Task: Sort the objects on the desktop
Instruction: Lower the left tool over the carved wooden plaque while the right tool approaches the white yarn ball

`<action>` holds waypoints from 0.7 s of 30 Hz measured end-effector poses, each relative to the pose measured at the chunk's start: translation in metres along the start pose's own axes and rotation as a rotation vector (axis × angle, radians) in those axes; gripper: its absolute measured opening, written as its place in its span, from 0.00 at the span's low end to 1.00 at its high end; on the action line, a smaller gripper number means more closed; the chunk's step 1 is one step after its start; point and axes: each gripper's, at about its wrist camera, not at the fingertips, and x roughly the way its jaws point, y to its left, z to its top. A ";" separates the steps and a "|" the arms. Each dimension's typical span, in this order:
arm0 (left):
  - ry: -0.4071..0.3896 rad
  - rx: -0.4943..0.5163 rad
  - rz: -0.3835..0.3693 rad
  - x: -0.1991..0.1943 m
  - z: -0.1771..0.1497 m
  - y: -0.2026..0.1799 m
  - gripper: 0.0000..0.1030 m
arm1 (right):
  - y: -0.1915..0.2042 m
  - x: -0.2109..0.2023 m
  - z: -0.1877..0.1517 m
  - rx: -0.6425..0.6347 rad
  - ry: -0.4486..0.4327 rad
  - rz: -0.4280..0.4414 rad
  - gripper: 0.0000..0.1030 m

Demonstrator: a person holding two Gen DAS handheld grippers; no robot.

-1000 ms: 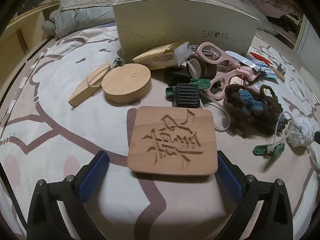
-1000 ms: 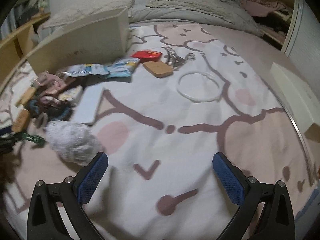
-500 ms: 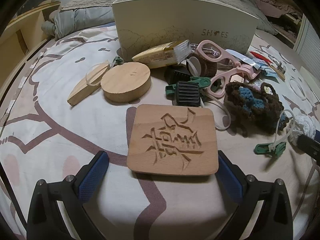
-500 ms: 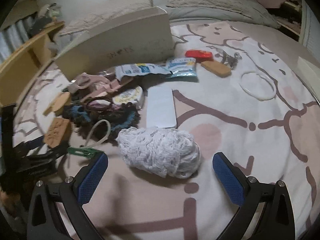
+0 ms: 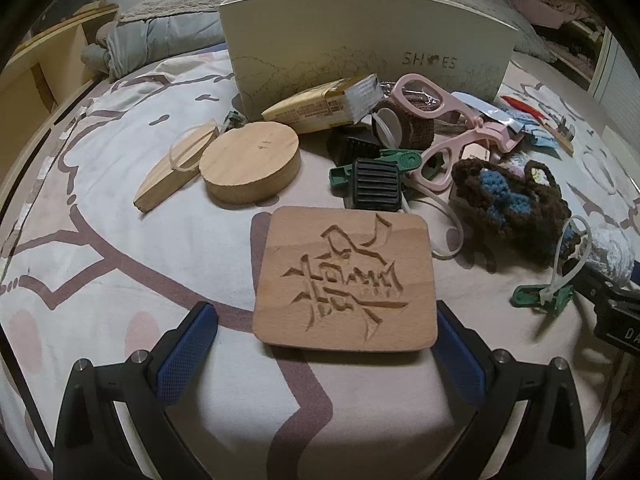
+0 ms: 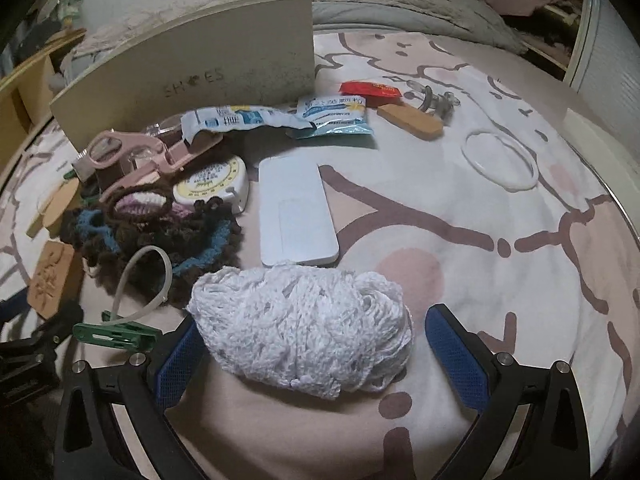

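in the lower part of the left wrist view, the left hand-held gripper [image 5: 326, 344] is spread wide, grasping nothing, with the carved wooden block [image 5: 346, 278] lying flat on the bed cover [image 5: 100, 280] between its 2 blue pads [image 5: 186, 354], neither pad visibly touching it. the block is thin and flat, so a squeeze could catch only its top edge and let it skid forward into the ribbed black piece [image 5: 376, 186] just above it, or pinch the soft cover too.

low in the right wrist view, the right hand-held gripper [image 6: 310, 354] is likewise released, its pads either side of the white yarn ball [image 6: 304, 328]. the yarn is loose and squashy; a grip may grab a few strands and unravel it, or drag the green clip [image 6: 116, 334] and its white loop lying at lower left.

farther up, the crochet piece [image 6: 152, 232], white flat case [image 6: 296, 214], pink glasses [image 5: 440, 120] and shoe box [image 5: 360, 36] crowd together, so any swing toward the box risks knocking them.
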 end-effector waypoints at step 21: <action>0.003 -0.045 -0.060 -0.001 0.019 0.007 1.00 | -0.003 0.000 -0.005 0.019 -0.044 0.034 1.00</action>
